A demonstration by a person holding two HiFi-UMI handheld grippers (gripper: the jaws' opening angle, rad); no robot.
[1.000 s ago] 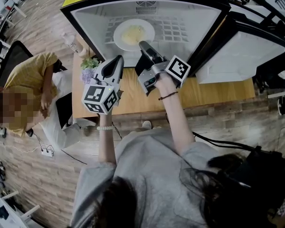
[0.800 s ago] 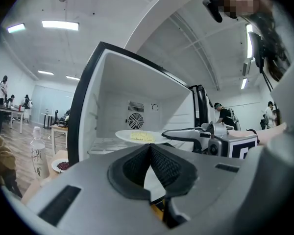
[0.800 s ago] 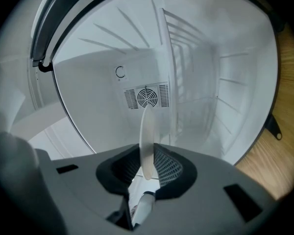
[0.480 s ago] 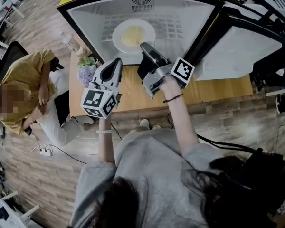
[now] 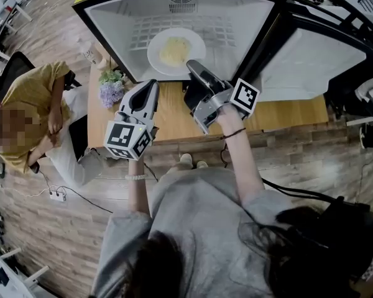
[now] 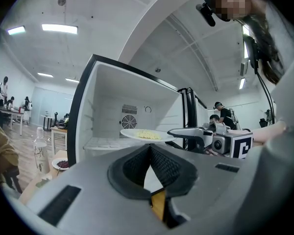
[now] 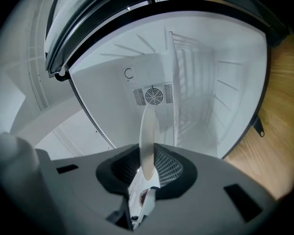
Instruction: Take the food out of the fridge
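Note:
A white plate (image 5: 163,59) with pale yellow food (image 5: 174,50) hangs level at the mouth of the open fridge (image 5: 236,23). My right gripper (image 5: 191,64) is shut on the plate's near rim. In the right gripper view the plate (image 7: 148,131) stands edge-on between the pads of the right gripper (image 7: 148,166). My left gripper (image 5: 150,84) hovers left of the plate, outside the fridge, shut with nothing in it. The left gripper view shows the tips of the left gripper (image 6: 149,148) touching, and beyond them the plate (image 6: 144,135) held by the right gripper (image 6: 186,131).
The fridge door (image 5: 311,61) stands swung open at the right. A wooden table (image 5: 286,107) carries the fridge, purple flowers (image 5: 112,92) and a bottle (image 5: 93,54). A seated person in yellow (image 5: 31,117) is at the left. A white wire shelf (image 5: 230,39) lines the fridge.
The right gripper has drawn the plate toward the fridge's front edge, slightly raised. The left gripper has shifted alongside it, still shut.

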